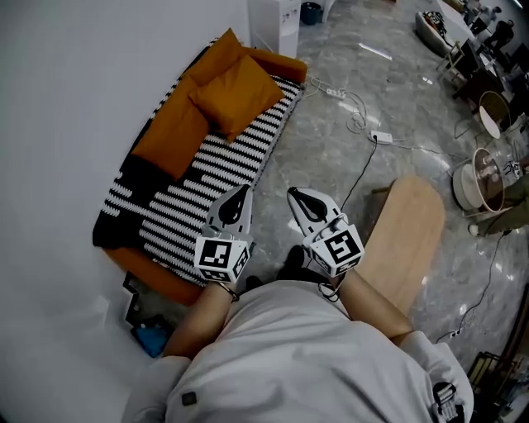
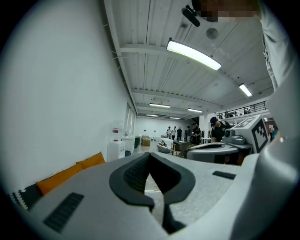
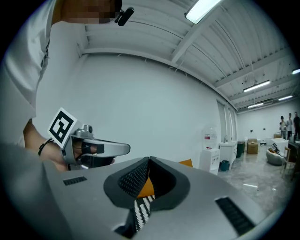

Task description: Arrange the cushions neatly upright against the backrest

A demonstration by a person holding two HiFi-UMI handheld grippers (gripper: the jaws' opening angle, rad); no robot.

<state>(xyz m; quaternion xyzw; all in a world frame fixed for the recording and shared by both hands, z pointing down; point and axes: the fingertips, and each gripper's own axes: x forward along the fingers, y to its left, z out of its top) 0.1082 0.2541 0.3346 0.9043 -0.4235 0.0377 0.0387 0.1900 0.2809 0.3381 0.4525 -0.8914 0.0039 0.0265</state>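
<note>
A plain white wall (image 1: pixel 74 99) runs down the left of the scene, and a grey marbled stone floor (image 1: pixel 397 107) fills the right. Against the wall stands a long orange sofa with a black-and-white striped seat cover (image 1: pixel 216 178). It reaches from near the person to a white cabinet (image 1: pixel 277 23) at the far end. To the right of the person, near, is a pale wooden board with rounded ends (image 1: pixel 407 240). On the sofa, a long orange cushion (image 1: pixel 169 136) lies along the wall side. A square orange fabric cushion (image 1: pixel 237 93) sits beyond it on the far part of the seat, turned corner-on and overlapping the long one. A black-and-white knitted cushion (image 1: pixel 126 197) lies slumped at the near end. The left gripper (image 1: pixel 242 191) is held just off the near front edge of the sofa. Its jaws are closed together with nothing between them, and it touches no cushion. The right gripper (image 1: pixel 293 194) is just to its right over the floor, also pressed together and empty. In the right gripper view only orange and striped fabric shows in the gap behind its closed tips. A thin white cable with a power strip (image 1: pixel 335 92) trails across the far floor.
</note>
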